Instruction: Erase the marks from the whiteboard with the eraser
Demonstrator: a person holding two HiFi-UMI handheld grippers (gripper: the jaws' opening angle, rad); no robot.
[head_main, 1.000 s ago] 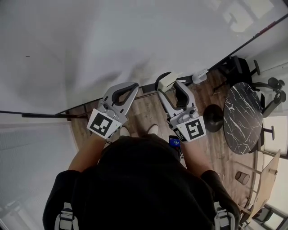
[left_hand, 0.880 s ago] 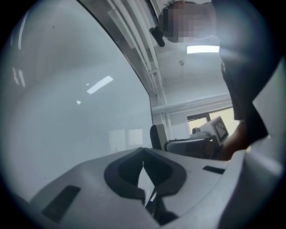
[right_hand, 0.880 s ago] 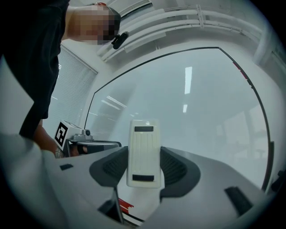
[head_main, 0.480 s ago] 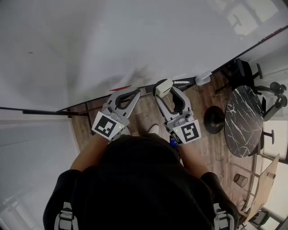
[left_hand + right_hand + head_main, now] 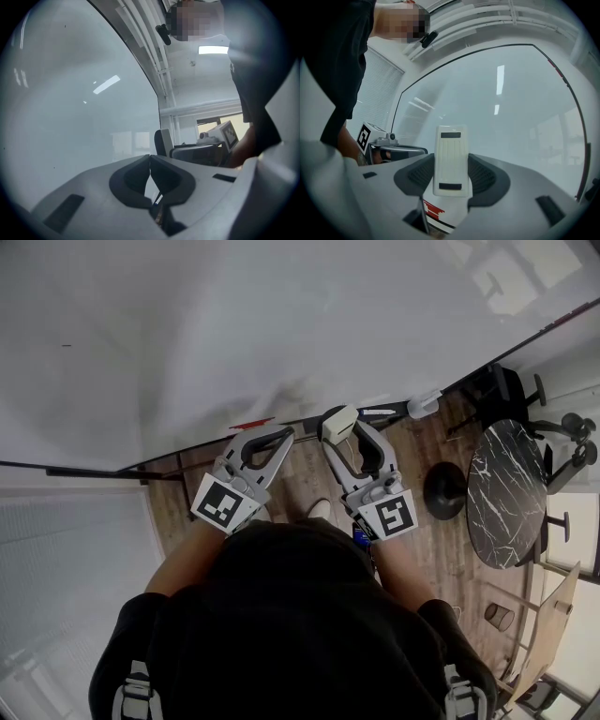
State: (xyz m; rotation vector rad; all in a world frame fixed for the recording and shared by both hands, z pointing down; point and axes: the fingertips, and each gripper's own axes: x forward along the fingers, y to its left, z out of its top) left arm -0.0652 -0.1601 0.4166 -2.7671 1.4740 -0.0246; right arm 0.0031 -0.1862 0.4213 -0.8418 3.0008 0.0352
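The whiteboard (image 5: 234, 324) fills the upper head view and looks almost clean, with one tiny dark mark (image 5: 66, 345) at its left. My right gripper (image 5: 340, 430) is shut on the cream eraser (image 5: 338, 422), held just in front of the board's lower edge. In the right gripper view the eraser (image 5: 450, 157) stands upright between the jaws, facing the whiteboard (image 5: 511, 112). My left gripper (image 5: 284, 432) is shut on nothing, beside the right one. In the left gripper view its tips (image 5: 150, 157) meet, with the whiteboard (image 5: 70, 93) to the left.
On the board's ledge lie a red marker (image 5: 251, 424), a white marker (image 5: 380, 412) and a small white object (image 5: 424, 403). A black marble table (image 5: 506, 488), office chairs (image 5: 511, 385) and a dark round base (image 5: 445, 489) stand on the wood floor at right. Blinds (image 5: 66, 549) lie at the left.
Over the second both grippers shifted slightly, the eraser ending a little lower and further left in the head view, and the red marker came into sight. Barely any motion in the last half second.
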